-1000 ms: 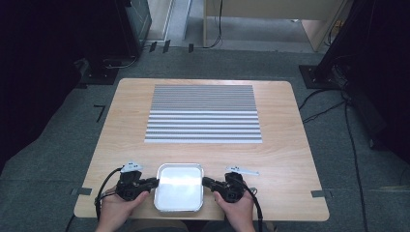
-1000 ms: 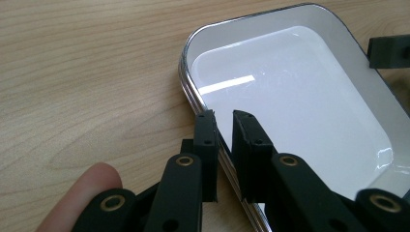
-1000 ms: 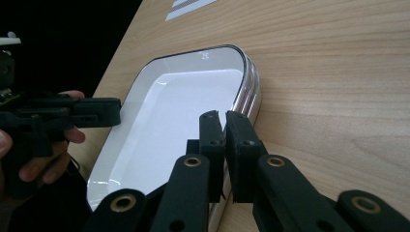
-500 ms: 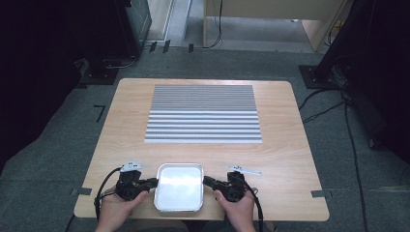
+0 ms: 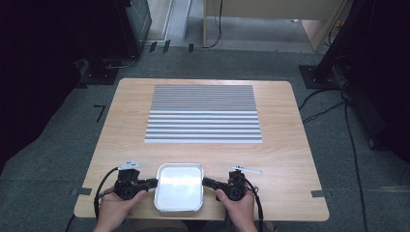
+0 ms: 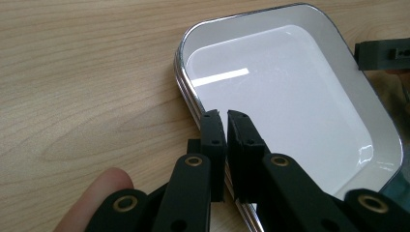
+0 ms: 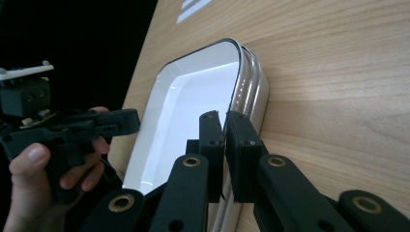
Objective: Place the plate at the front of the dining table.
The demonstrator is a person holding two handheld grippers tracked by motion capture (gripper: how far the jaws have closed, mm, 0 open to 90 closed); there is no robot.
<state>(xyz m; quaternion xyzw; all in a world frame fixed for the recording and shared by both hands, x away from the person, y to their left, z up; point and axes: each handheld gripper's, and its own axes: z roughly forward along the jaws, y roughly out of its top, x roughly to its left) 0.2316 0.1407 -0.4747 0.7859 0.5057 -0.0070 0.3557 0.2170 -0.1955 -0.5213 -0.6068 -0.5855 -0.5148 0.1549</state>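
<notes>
High view, tray place: the white metal tray lies flat on the wooden table at the near edge, midway between the person's two hands.
Tray axis: its long side runs near to far, the short sides facing the person and the striped mat; the open face points up.
Tray shape: rounded corners, a shiny rolled rim, a bare white floor.
Left gripper: at the tray's left rim, its jaws pointing right toward the tray; they have just been closing.
Left gripper view: the jaws stand nearly together, a thin slit between them, the tray's rim caught in that slit.
Right gripper: at the tray's right rim, pointing left, straight across from the left one.
Right gripper view: jaws pinched narrow on the rim of the tray; the left hand and its gripper show at the far side.
Striped mat: far half of the table, well apart from the tray, stripes running left to right.
</notes>
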